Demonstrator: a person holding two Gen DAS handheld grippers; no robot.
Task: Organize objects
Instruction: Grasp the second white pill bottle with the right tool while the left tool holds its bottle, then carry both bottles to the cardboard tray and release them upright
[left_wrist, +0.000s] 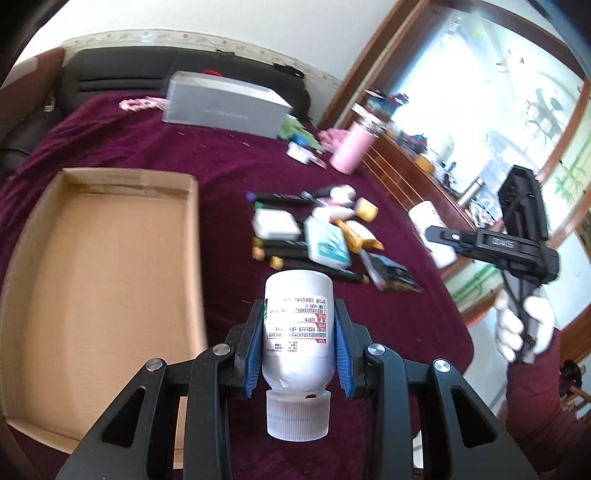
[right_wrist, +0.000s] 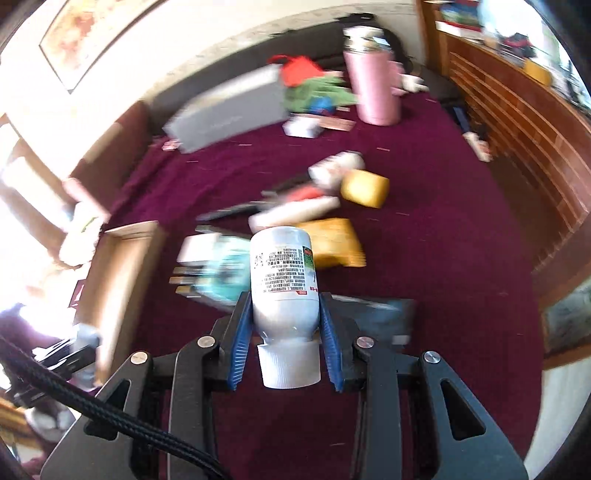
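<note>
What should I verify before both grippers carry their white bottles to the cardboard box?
1. Left gripper pads press on left bottle: ok.
2. Right gripper pads press on right bottle: ok.
3. Cardboard box open, floor bare: ok.
4. Left bottle's cap on: ok; tight: cannot tell.
5. Right wrist view sharp: not ok, blurred.

On the cloth-covered table (left_wrist: 229, 173) the cardboard tray (left_wrist: 103, 280) lies left of a heap of small packets (left_wrist: 314, 236), with a long box (left_wrist: 225, 105) behind both and a flask (left_wrist: 352, 147) standing right of it.
</note>
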